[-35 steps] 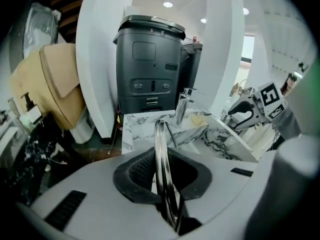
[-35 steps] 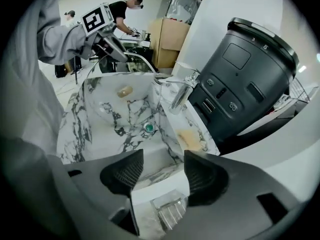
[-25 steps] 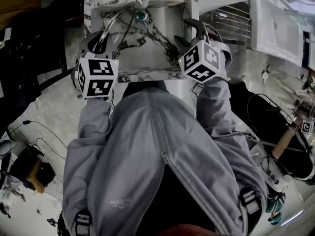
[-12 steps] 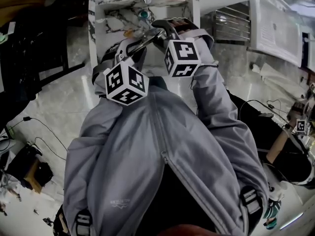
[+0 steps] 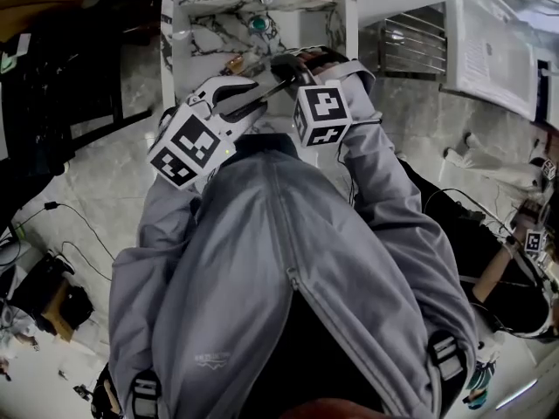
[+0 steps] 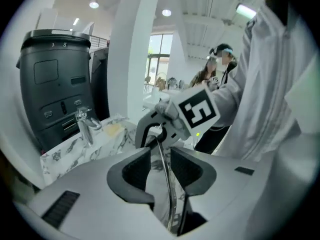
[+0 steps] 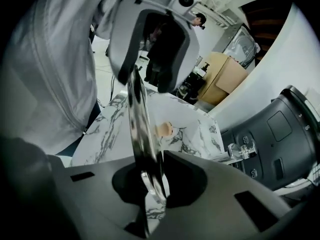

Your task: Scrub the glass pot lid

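Note:
The glass pot lid (image 5: 265, 90) is held edge-on above the marble sink (image 5: 201, 33), between my two grippers. My right gripper (image 5: 286, 66) is shut on its metal rim (image 7: 141, 134); in the right gripper view my right gripper (image 7: 159, 173) pinches that rim. My left gripper (image 5: 247, 103) faces it from the other side. In the left gripper view the lid's rim (image 6: 165, 179) runs between the jaws of my left gripper (image 6: 160, 158) with a gap on each side. Those jaws have just been opening.
A chrome faucet (image 6: 84, 126) stands on the marble counter, with a yellowish sponge (image 6: 114, 128) beside it and a small tan object (image 7: 163, 129) lying there. A black machine (image 6: 55, 79) rises behind. A person (image 6: 220, 66) stands further back. Cables lie on the floor (image 5: 61, 225).
Both grippers have come together from the sink's sides to its middle. The right gripper's jaws, open before, have closed on the lid's rim. The left cube has swung down and left.

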